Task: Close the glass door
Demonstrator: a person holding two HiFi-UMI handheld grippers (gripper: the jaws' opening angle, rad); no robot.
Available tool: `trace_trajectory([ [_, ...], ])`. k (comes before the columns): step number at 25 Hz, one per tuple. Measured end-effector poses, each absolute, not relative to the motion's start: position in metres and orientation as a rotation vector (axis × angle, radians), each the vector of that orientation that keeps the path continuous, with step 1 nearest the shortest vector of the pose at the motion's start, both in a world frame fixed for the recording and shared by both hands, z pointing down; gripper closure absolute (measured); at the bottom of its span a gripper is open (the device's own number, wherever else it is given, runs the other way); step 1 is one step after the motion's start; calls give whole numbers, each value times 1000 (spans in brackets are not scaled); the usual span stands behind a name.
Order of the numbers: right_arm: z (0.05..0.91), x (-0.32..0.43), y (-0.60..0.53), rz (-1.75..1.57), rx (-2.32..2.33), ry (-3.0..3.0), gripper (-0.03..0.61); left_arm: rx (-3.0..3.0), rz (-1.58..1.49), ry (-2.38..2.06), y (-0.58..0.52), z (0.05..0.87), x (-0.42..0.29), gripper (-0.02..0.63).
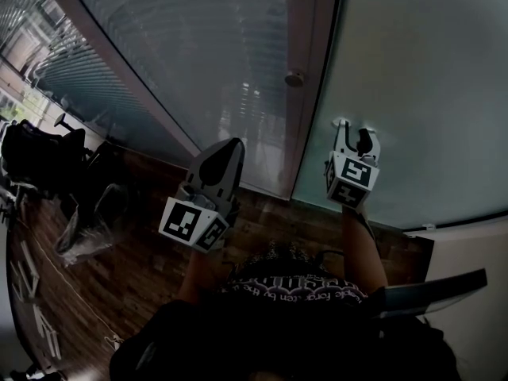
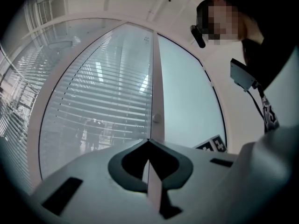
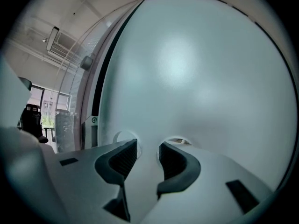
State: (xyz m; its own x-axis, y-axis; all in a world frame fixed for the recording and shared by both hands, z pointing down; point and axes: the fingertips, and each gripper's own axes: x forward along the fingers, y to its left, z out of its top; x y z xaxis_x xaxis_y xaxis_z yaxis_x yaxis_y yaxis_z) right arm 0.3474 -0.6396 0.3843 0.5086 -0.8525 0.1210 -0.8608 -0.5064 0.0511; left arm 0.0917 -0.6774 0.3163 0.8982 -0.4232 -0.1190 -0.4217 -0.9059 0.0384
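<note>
**Frosted door pane under the right gripper**

The glass door (image 1: pixel 421 86) is one tall pane of pale, blue-grey frosted glass, smooth and unmarked, with a soft bright patch of light on it; it fills the right half of the head view and almost all of the right gripper view; its left edge runs along a thin dark strip beside a single pale upright frame (image 1: pixel 308 109); whether the door sits fully home against that frame cannot be told. One small round knob (image 1: pixel 294 78) sits on the frame. To the left of the frame stands one more glazed panel (image 1: pixel 182 54), this one clear, with horizontal blinds behind it and reflections on it.

There are two grippers. The right gripper (image 1: pixel 355 132) is held level against the frosted pane, its jaws parted with a clear gap; only the pale glass shows between them, their tips right at its surface. The left gripper (image 1: pixel 226 153) points at the frame and the blinds panel, well short of both; its jaws are pressed together with nothing between them.

Below lies a dark wooden floor (image 1: pixel 143 268); a black chair (image 1: pixel 40 157) stands at the far left, well apart from the door.
</note>
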Motion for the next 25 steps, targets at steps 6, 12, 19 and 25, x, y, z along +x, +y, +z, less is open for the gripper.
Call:
trace_trajectory([
  [6,384,329,-613,108,2582,-1536,448,3046,-210,-647,-667,314,99,612],
  [12,357,298,-585,-104,2554,-1705,556,3049,-228,-593,-655,313,106,612],
  [19,316,281,-562,-233,2521,-1820,575,3063,-222,-577,-640,311,115,612],
  [25,311,274,-552,-260,2474,-1826,575,3029,-238,-575,-629,308,118,612],
])
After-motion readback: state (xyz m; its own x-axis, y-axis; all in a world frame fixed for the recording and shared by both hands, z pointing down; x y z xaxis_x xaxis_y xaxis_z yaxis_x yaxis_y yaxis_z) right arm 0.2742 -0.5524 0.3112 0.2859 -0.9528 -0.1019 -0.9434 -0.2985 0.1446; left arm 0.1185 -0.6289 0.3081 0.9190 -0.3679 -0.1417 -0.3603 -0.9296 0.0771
